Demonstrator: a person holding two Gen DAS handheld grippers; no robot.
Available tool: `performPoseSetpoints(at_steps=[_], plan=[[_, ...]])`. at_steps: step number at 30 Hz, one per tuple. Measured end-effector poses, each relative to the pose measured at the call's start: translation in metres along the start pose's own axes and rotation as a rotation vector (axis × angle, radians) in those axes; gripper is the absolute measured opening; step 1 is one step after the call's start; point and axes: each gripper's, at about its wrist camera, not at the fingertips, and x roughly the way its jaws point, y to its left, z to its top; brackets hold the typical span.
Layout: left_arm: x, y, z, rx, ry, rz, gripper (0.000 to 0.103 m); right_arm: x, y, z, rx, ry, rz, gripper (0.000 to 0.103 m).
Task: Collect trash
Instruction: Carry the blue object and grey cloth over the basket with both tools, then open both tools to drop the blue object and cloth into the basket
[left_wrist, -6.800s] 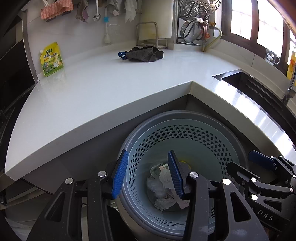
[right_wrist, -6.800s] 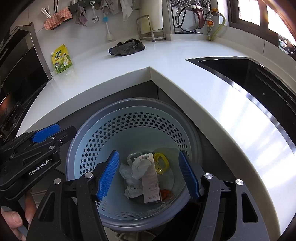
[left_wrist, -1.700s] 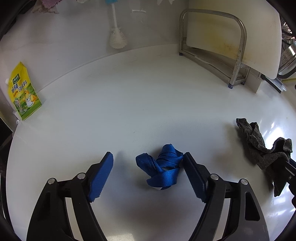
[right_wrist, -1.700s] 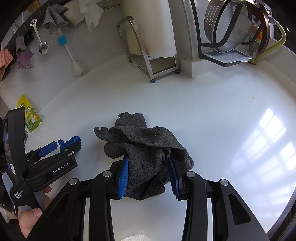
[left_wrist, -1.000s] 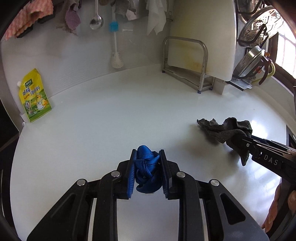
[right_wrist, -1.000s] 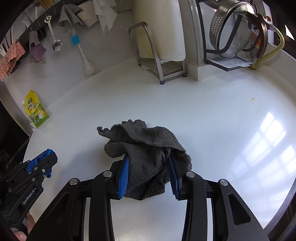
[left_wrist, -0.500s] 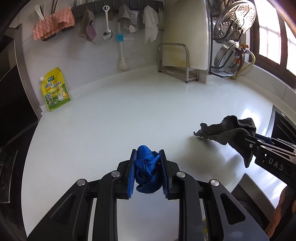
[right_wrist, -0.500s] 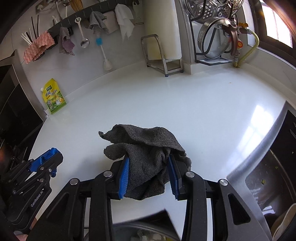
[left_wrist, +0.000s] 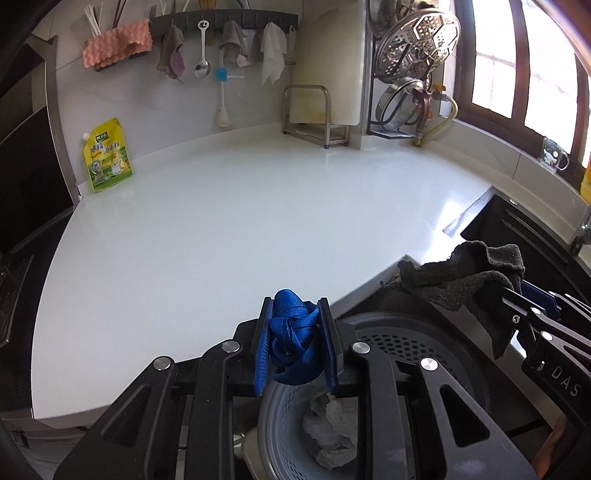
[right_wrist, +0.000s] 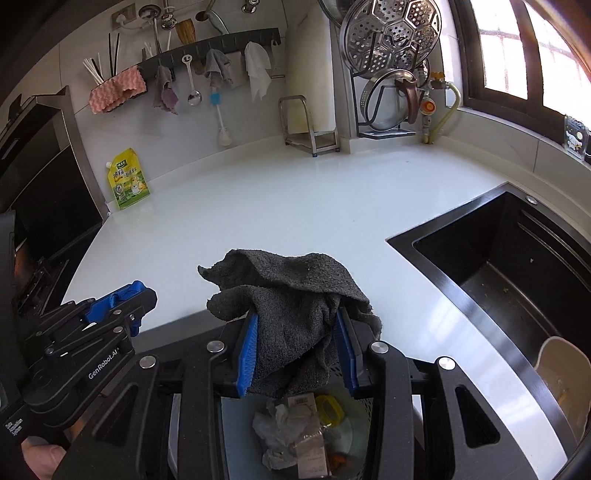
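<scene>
My left gripper (left_wrist: 295, 341) is shut on a bunched blue strap (left_wrist: 291, 343) and hangs at the counter's front edge, partly over the grey perforated trash basket (left_wrist: 417, 339). Crumpled paper (left_wrist: 328, 435) lies in the basket's bottom. My right gripper (right_wrist: 297, 350) is shut on a dark grey rag (right_wrist: 291, 295) that drapes over both blue pads. It hovers above the same trash basket (right_wrist: 195, 435), where paper, a receipt and a yellow piece (right_wrist: 328, 406) lie. In the left wrist view the rag (left_wrist: 461, 273) and the right gripper show at the right; the left gripper (right_wrist: 122, 302) shows at the left of the right wrist view.
White counter (left_wrist: 229, 221) stretches back to a tiled wall with hung cloths and utensils. A yellow pouch (left_wrist: 107, 157) leans at the left, a metal rack (left_wrist: 314, 114) and steamer rack (right_wrist: 391, 66) at the back. A black sink (right_wrist: 509, 273) lies right.
Both grippers have pulled back from the counter with their loads and now sit over the trash basket below the front edge. The counter has receded; both grips stay the same.
</scene>
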Motion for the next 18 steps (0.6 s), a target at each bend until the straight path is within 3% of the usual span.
performPoseSetpoints(at_steps=[8,18], plan=[[-0.006,-0.019,-0.038,0.005,0.042,-0.036,0.024,-0.019,-0.011,-0.05,0.011,0.038,-0.044,0.036],[-0.001,-0.027,-0.054,0.021,0.044,-0.005,0.024,-0.008,-0.011,-0.073,0.008,0.056,-0.066,0.036]])
